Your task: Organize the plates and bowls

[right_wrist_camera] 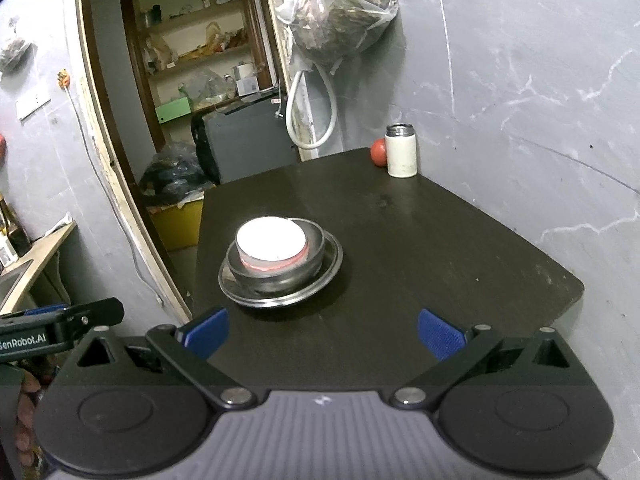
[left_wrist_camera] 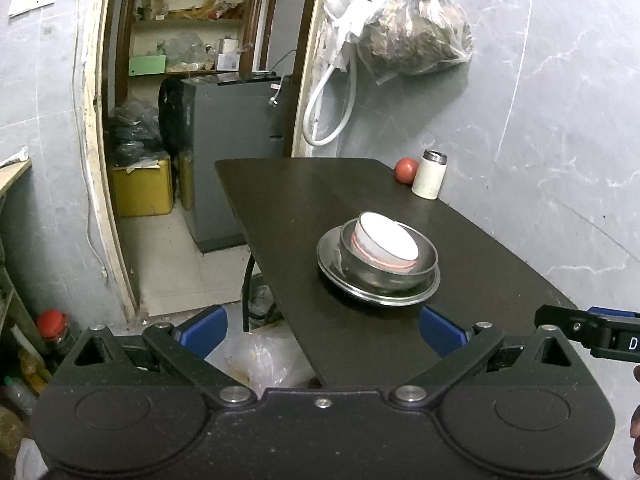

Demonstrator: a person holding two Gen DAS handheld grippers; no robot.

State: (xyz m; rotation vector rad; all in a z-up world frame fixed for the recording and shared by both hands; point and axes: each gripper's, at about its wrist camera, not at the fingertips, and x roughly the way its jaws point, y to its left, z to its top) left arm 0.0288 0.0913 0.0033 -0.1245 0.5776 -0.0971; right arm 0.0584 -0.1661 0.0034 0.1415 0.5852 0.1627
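A steel plate sits on the dark table. A steel bowl stands on it, and a white bowl with a red band sits tilted inside the steel bowl. My left gripper is open and empty, near the table's left front edge, short of the stack. My right gripper is open and empty over the front of the table, to the right of the stack.
A white canister and a red ball stand at the table's far corner by the grey wall. An open doorway with shelves and a grey cabinet lies to the left. A plastic bag lies under the table edge.
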